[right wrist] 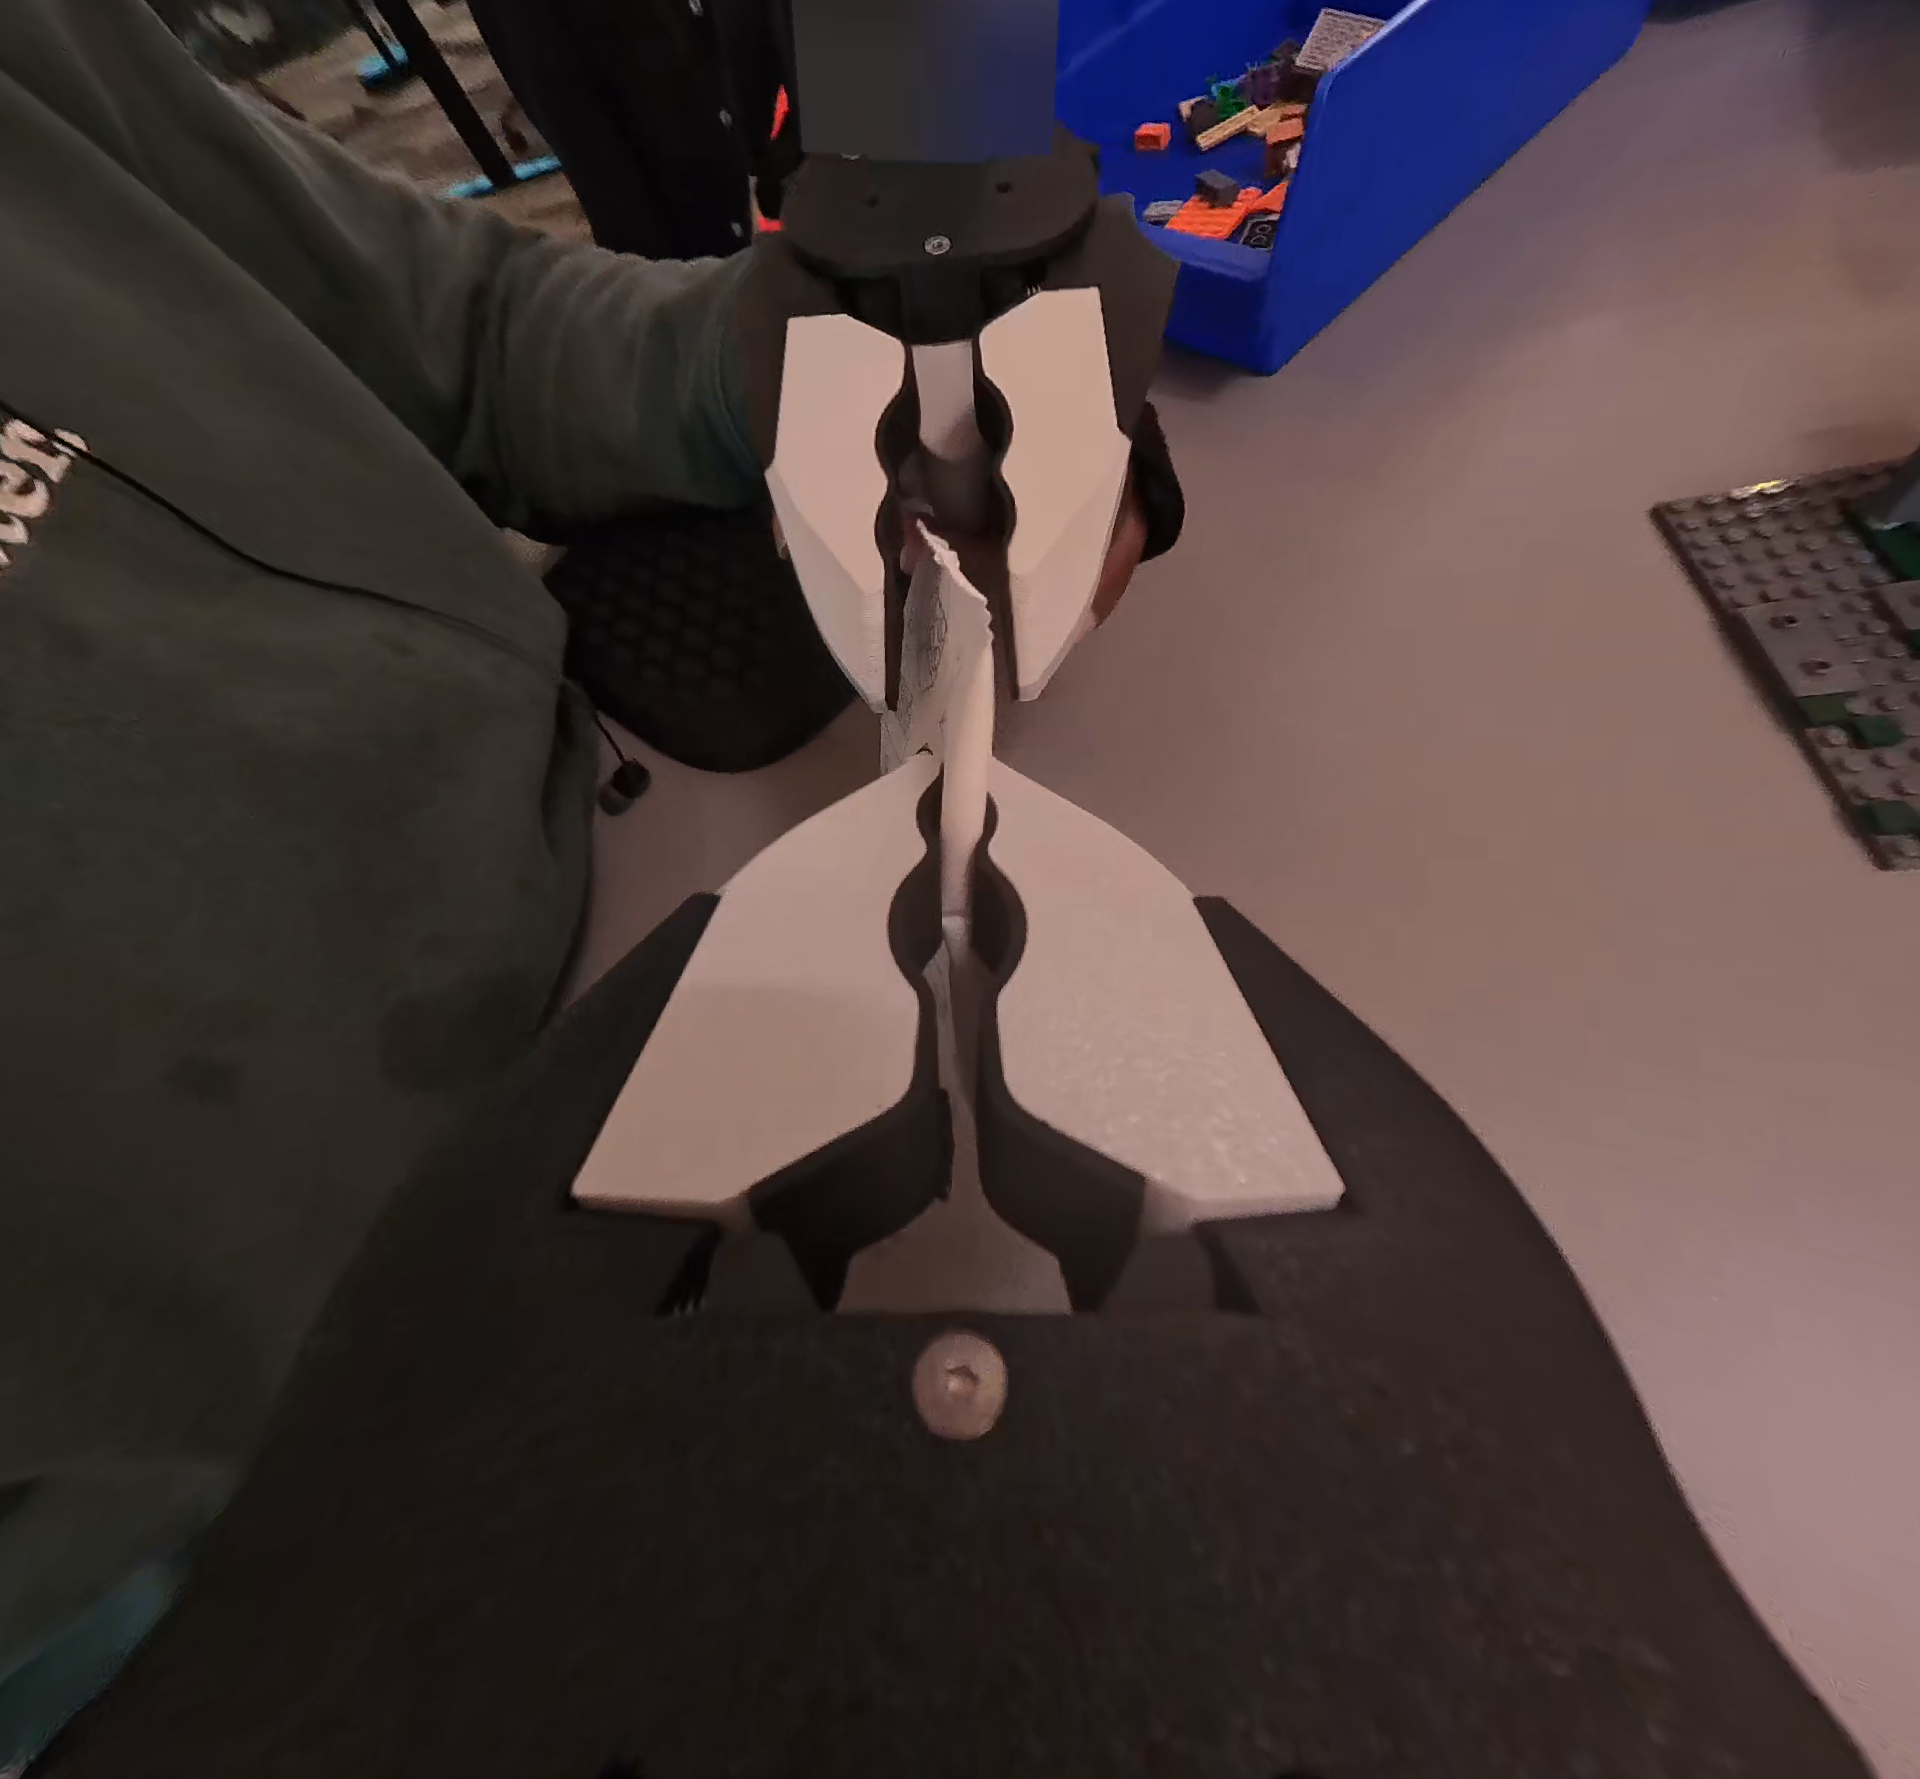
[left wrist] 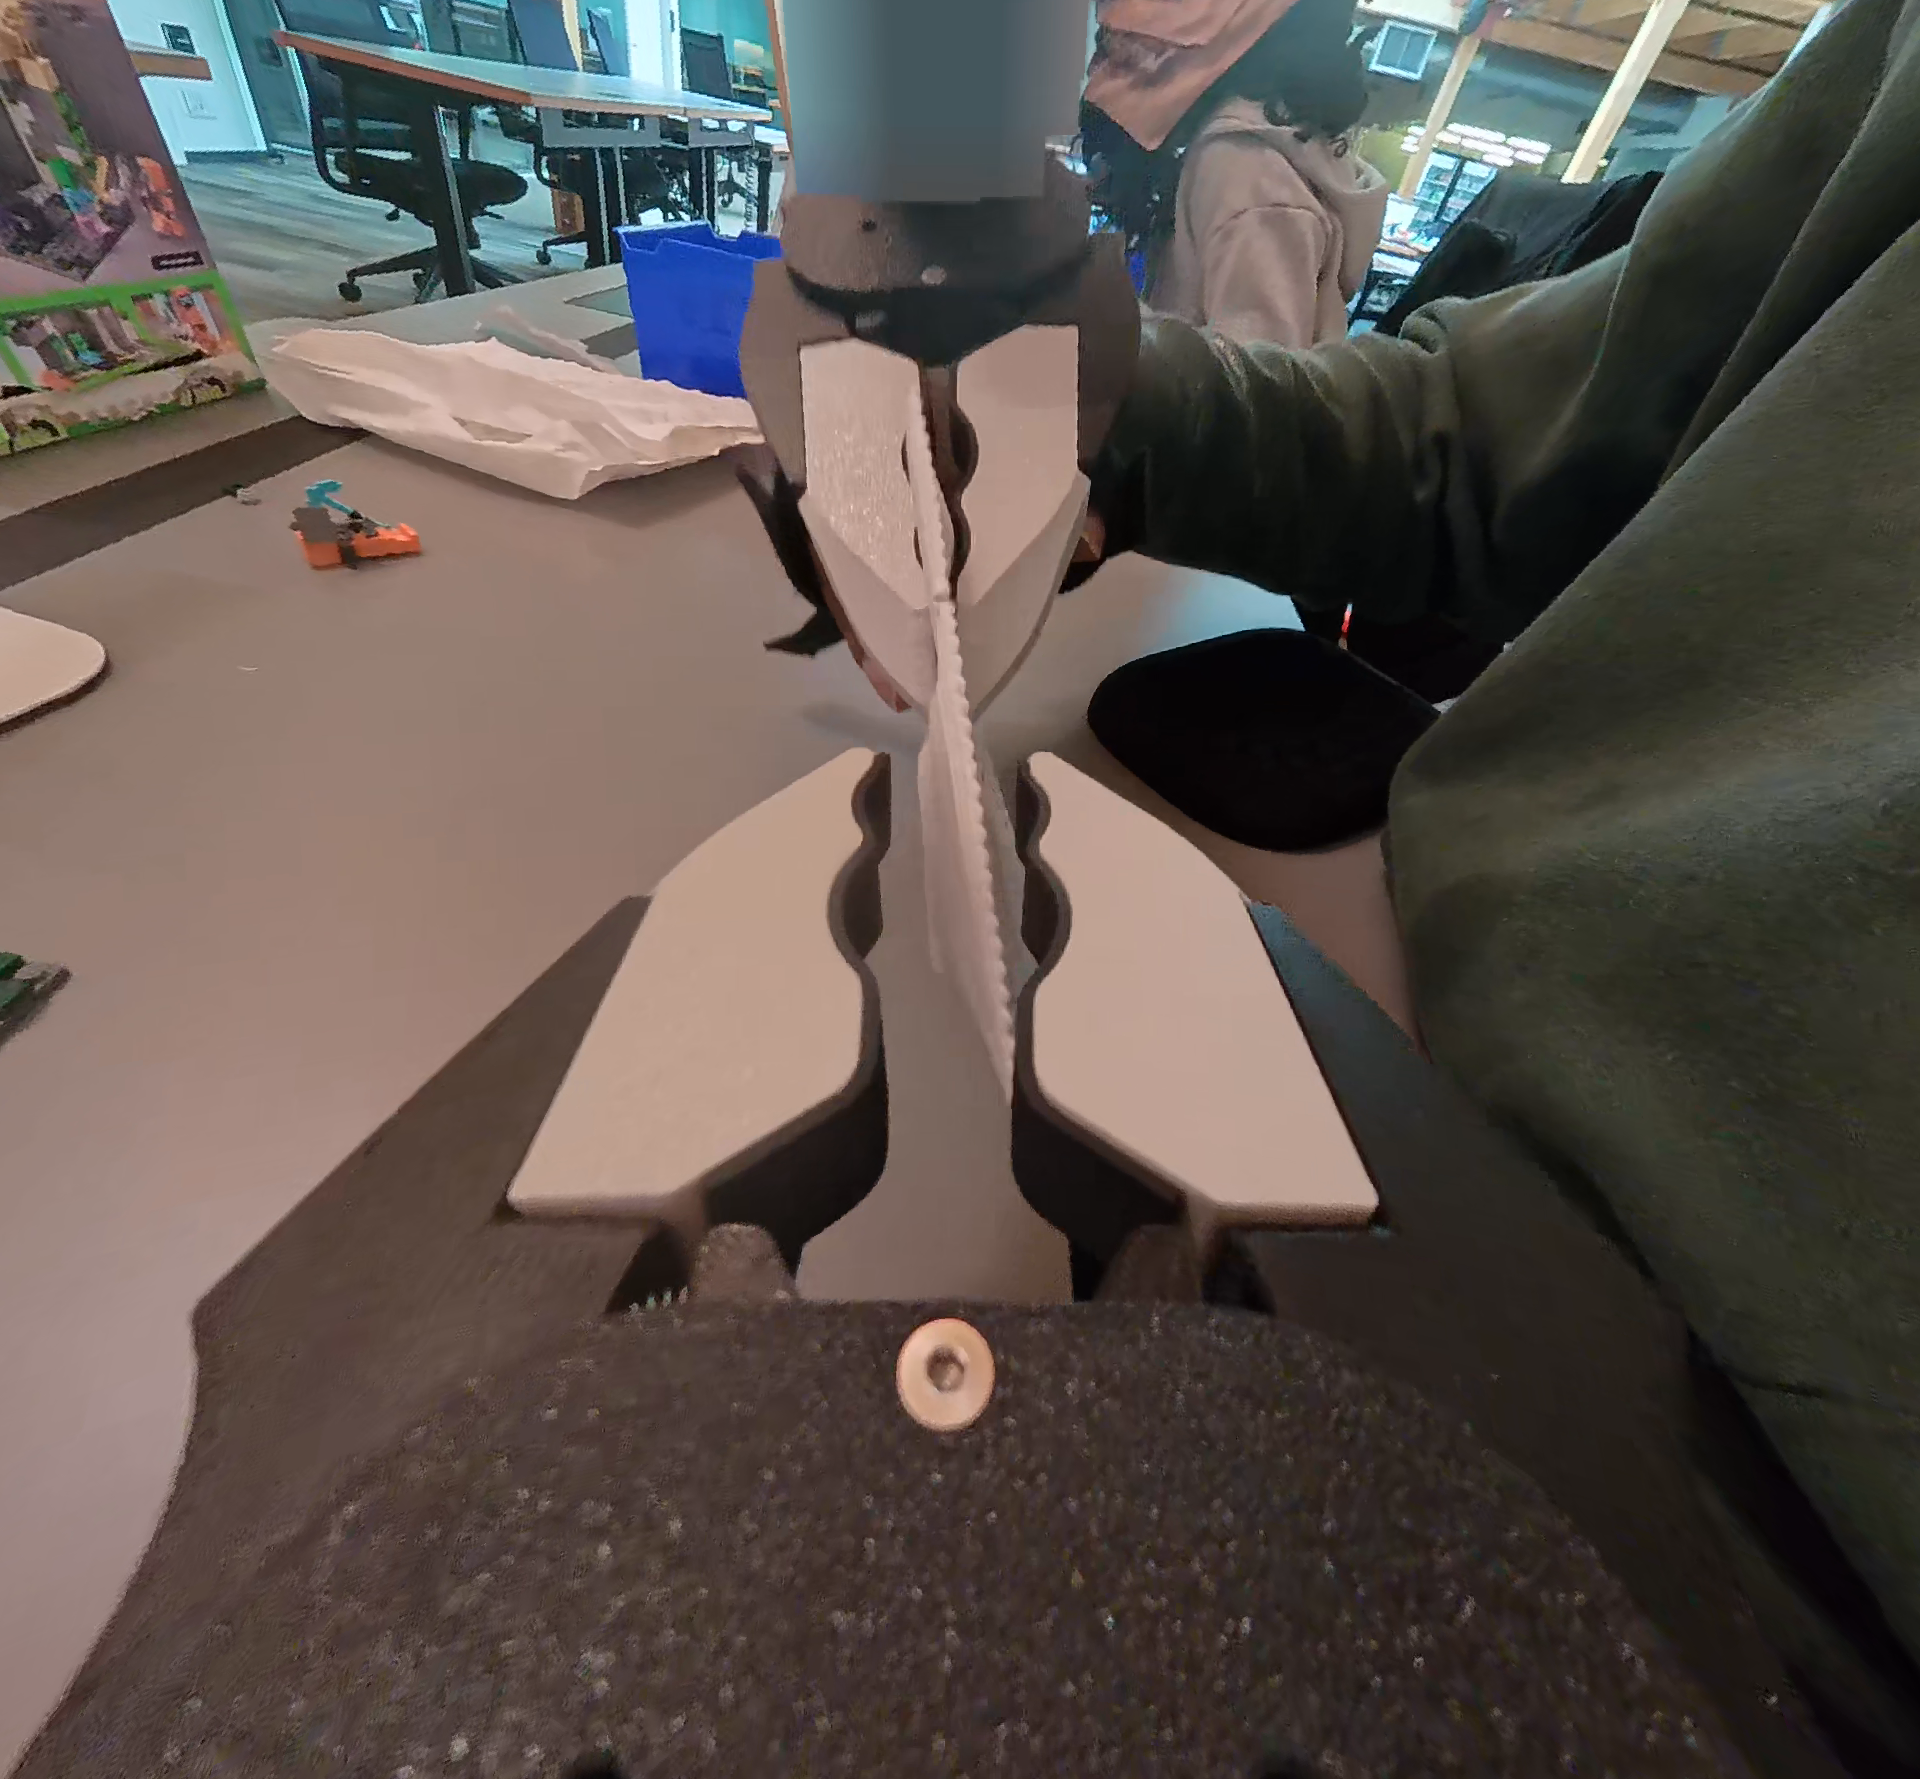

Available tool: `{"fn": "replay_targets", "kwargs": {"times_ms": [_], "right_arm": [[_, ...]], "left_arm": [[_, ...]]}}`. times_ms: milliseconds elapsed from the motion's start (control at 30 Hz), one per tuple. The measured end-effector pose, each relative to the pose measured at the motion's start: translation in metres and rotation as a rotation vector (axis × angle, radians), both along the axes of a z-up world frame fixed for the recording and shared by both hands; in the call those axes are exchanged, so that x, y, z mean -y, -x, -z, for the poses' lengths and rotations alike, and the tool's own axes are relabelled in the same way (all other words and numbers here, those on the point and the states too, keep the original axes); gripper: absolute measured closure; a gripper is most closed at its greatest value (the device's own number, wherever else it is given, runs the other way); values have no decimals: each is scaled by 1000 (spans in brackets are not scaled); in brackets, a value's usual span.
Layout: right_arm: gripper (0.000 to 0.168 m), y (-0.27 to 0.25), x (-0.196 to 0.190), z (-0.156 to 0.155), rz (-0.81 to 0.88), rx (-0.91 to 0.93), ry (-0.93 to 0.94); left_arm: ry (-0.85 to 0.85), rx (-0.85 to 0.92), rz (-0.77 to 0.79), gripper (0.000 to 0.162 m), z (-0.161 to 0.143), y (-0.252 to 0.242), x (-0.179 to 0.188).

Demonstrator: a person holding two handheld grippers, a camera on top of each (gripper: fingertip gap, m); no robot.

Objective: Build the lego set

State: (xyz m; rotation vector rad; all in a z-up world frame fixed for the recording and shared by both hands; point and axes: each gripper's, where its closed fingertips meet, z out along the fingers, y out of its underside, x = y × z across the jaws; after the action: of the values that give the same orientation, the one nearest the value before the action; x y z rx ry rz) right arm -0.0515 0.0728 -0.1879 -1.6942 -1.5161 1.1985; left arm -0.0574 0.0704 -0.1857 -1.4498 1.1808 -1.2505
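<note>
- We've got both grippers facing each other nose to nose above the grey surface [left wrist: 416,846], with a white paper bag [left wrist: 961,856] with a zigzag edge stretched between them.
- Our left gripper [left wrist: 951,908] has its fingers [left wrist: 727,1033] narrowed around one end of the bag. In the left wrist view there's a small gap on either side of the paper, but the right wrist view shows them pinching it.
- Our right gripper [right wrist: 961,908] is clamped tight on the other end, fingers [right wrist: 1132,1054] nearly touching with the paper squeezed between.
- A blue bin [right wrist: 1382,160] sits farther back on the surface with loose lego pieces [right wrist: 1236,160] in it.
- A grey studded baseplate [right wrist: 1808,649] with a few green bits lies off to the right of the right wrist view.
- In the left wrist view there's a small orange and teal lego build [left wrist: 353,529], another crumpled white bag [left wrist: 499,399], and the set's box [left wrist: 94,202] standing at the left edge.
</note>
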Motion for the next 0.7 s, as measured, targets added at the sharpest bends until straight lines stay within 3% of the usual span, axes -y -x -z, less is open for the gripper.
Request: {"fn": "replay_targets", "kwargs": {"times_ms": [133, 333, 500, 567, 633, 700], "right_arm": [[168, 6, 3, 14, 9, 11, 35], [165, 5, -1, 27, 41, 46, 4], [141, 5, -8, 21, 65, 77, -103], [143, 7, -9, 16, 64, 70, -133], [163, 9, -6, 15, 35, 78, -152], [168, 11, -3, 16, 15, 87, -169]], "left_arm": [[10, -3, -22, 161, -2, 0, -3], [23, -92, -37, 162, 12, -2, -5], [73, -165, -18, 162, 23, -1, -3], [91, -195, 0, 162, 26, -1, 0], [96, -216, 10, 162, 28, -2, 3], [87, -232, -2, 162, 31, 0, 1]]}}
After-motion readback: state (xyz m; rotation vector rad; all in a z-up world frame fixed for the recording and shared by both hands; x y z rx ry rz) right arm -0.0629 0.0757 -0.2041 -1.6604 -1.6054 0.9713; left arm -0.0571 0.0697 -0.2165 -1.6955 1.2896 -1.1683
